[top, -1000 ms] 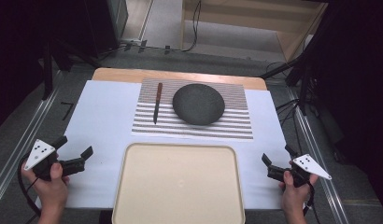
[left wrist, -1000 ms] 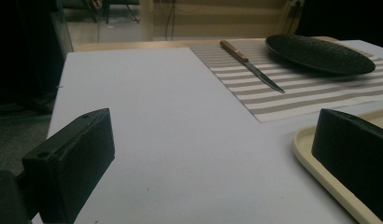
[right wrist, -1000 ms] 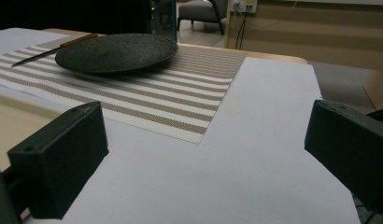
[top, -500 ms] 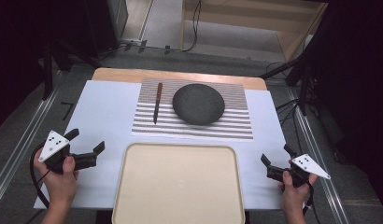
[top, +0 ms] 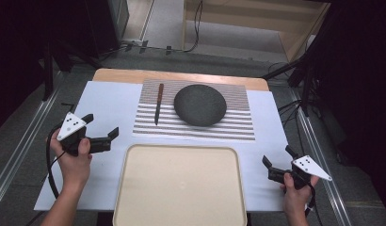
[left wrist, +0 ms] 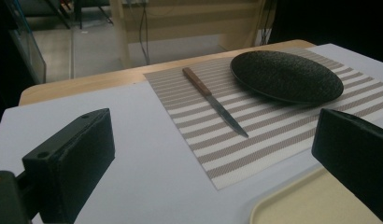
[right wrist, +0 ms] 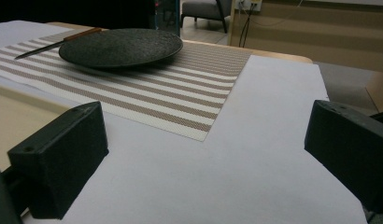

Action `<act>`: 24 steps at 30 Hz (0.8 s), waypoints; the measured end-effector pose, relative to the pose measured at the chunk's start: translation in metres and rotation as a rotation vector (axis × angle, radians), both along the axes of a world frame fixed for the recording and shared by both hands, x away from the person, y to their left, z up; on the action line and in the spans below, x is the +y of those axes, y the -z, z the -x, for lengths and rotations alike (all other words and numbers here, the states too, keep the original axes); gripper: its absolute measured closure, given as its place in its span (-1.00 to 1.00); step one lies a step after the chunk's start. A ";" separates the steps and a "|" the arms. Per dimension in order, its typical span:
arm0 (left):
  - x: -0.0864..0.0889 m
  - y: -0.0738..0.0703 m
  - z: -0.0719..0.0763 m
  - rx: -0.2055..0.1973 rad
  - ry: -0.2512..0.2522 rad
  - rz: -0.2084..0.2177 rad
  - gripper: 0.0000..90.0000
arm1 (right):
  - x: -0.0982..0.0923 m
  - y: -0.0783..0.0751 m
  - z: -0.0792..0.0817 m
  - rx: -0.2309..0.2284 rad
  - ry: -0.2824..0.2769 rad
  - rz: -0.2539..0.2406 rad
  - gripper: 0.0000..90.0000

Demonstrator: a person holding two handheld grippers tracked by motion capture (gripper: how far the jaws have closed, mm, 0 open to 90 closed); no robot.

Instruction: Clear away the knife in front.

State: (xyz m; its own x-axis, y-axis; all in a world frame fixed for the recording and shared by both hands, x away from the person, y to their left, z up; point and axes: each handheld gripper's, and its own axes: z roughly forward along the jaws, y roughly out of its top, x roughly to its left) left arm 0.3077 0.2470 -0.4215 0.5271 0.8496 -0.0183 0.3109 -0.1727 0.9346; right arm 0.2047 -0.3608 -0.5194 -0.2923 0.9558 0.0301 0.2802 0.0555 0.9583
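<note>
A dark round plate (top: pixel 200 104) rests on a striped placemat (top: pixel 229 126) at the table's far middle. A knife (top: pixel 158 103) with a wooden handle lies on the mat just left of the plate, blade pointing toward me. My left gripper (top: pixel 101 125) hovers open over the white sheet, left of the mat's near corner, with nothing between its jaws. In the left gripper view the knife (left wrist: pixel 213 100) and plate (left wrist: pixel 285 77) lie ahead. My right gripper (top: pixel 278 156) stands open and empty near the front right. From the right gripper view the plate (right wrist: pixel 119 46) sits far off to the left.
A large beige tray (top: pixel 179 186) lies bare at the front middle, between my two hands. A white sheet (top: pixel 111 101) covers most of the wooden table (top: pixel 177 75). Metal rails run along both sides, and cables lie on the floor beyond.
My left gripper has moved forward and to the right, closer to the placemat's near left corner. The right gripper has stayed in place.
</note>
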 end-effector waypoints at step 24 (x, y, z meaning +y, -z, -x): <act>-0.051 -0.018 -0.063 0.057 0.050 0.002 -0.96 | 0.001 0.000 -0.001 0.002 0.002 0.010 -1.00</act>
